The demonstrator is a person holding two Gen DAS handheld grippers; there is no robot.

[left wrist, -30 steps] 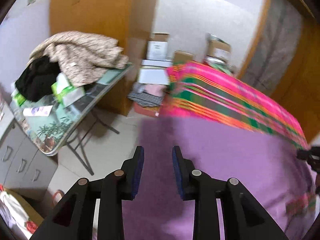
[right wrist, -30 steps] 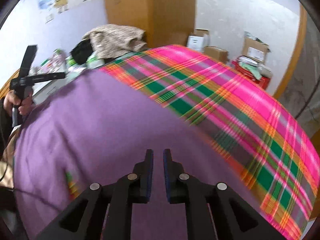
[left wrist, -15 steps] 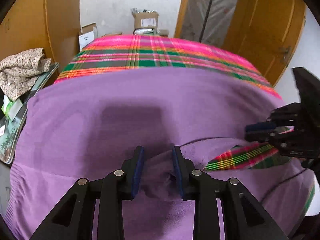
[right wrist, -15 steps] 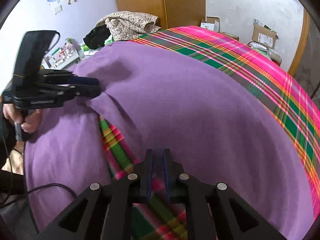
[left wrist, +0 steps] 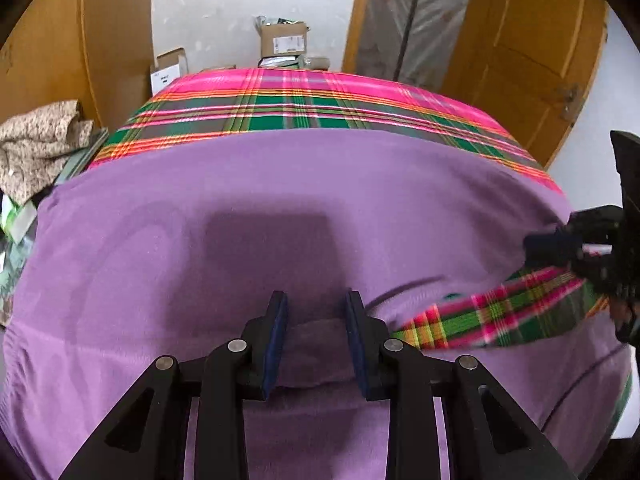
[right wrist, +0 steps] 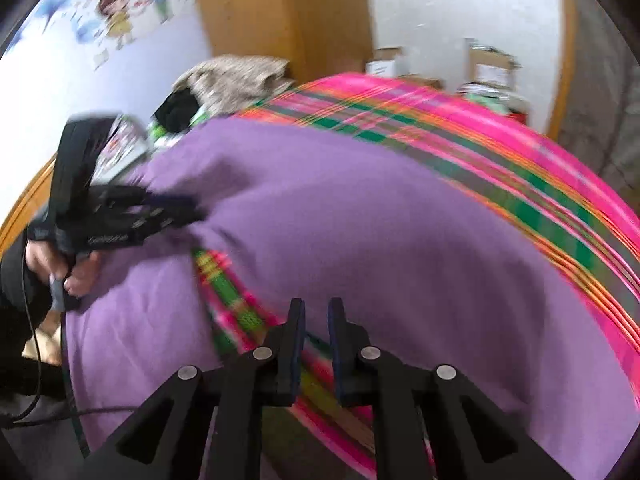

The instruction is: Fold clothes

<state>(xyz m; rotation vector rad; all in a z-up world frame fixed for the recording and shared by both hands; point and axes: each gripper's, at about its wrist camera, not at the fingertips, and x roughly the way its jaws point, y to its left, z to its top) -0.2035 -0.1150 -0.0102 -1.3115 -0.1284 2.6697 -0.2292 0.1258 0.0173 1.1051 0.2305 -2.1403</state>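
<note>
A large purple garment (left wrist: 320,200) lies spread over a pink, green and orange plaid cloth (left wrist: 300,108). My left gripper (left wrist: 316,312) points down at its near part, pads apart, with a low raised fold of purple cloth between them; no pad visibly presses on it. In the right wrist view the left gripper (right wrist: 188,208) noses into a crease of the garment (right wrist: 360,220). My right gripper (right wrist: 316,316) hovers over a bared plaid strip (right wrist: 228,288), its narrow jaws opening with nothing gripped. The right gripper (left wrist: 536,244) also shows at the garment's right edge.
A pile of beige patterned clothes (left wrist: 36,140) lies on a side table at the left. Cardboard boxes (left wrist: 284,40) stand against the far wall, beside a wooden door (left wrist: 540,60). A person's hand (right wrist: 76,268) holds the left gripper, a cable (right wrist: 68,360) trailing below.
The left gripper swung from the side-table edge to over the purple garment and settled on a fold. A plaid strip has come bare between purple parts. The right gripper shifted and its gap widened slightly.
</note>
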